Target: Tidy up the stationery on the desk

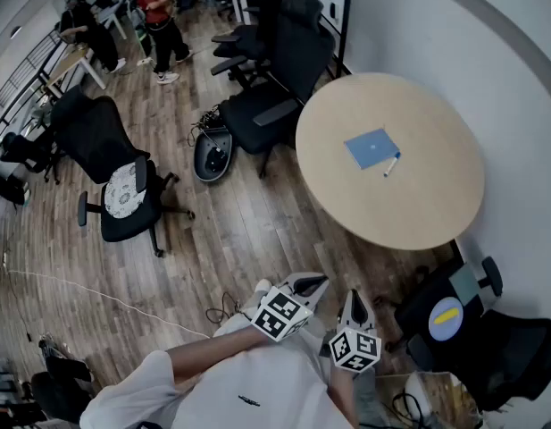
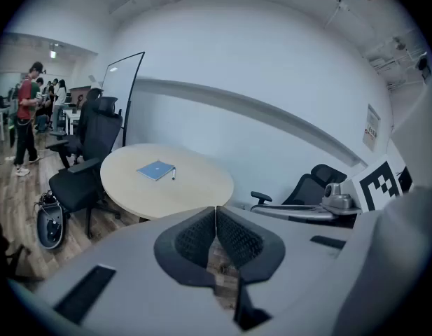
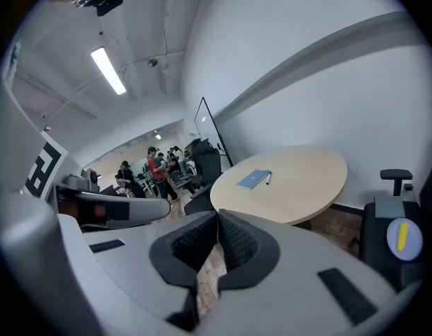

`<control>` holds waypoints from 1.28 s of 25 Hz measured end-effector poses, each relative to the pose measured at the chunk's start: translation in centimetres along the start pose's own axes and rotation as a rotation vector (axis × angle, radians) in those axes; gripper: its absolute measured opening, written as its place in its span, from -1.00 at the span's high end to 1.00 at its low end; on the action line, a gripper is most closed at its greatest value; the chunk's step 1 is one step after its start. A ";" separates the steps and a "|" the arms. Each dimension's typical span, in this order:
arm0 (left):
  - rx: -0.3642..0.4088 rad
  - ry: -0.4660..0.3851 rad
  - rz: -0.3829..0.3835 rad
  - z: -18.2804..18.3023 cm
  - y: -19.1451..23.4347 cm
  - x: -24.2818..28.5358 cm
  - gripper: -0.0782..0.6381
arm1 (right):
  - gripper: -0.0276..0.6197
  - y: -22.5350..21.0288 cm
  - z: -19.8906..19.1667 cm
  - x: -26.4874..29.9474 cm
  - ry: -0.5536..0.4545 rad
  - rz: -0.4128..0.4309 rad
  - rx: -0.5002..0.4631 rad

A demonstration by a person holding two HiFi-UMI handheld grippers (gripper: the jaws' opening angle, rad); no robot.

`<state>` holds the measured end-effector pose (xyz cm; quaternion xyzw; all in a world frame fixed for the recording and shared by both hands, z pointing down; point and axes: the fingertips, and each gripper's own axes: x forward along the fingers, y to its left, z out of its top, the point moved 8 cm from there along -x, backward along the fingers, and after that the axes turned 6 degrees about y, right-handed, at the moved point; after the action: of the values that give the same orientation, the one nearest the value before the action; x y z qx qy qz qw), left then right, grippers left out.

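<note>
Round pale-wood table (image 1: 418, 213) with blue notebook (image 1: 371, 147) and slim pen (image 1: 392, 164); ribbed left tongs (image 2: 216, 212) and right tongs (image 3: 218, 219) shut (empty).

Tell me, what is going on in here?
A person stands back from a round table, holding a gripper in each hand. The left gripper and the right gripper are both shut with nothing in them. On the table lie a blue notebook and a pen beside it, both untouched so far.
</note>
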<state>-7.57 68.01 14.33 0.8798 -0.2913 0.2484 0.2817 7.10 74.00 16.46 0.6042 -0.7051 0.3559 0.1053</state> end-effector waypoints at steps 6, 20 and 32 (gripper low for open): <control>-0.005 -0.073 0.098 3.3 5.2 1.6 0.71 | 0.80 1.1 4.5 5.8 -0.046 0.074 -0.118; -0.025 -0.072 0.184 5.0 6.9 3.4 0.71 | 0.80 -1.7 7.6 9.2 -0.058 0.135 -0.080; -0.078 -0.047 0.120 11.0 16.8 9.3 0.71 | 0.80 -1.2 13.2 18.9 0.015 0.075 -0.070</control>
<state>-8.93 46.25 17.95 0.8546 -0.3597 0.2326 0.2935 7.20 50.95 18.28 0.5706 -0.7385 0.3392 0.1186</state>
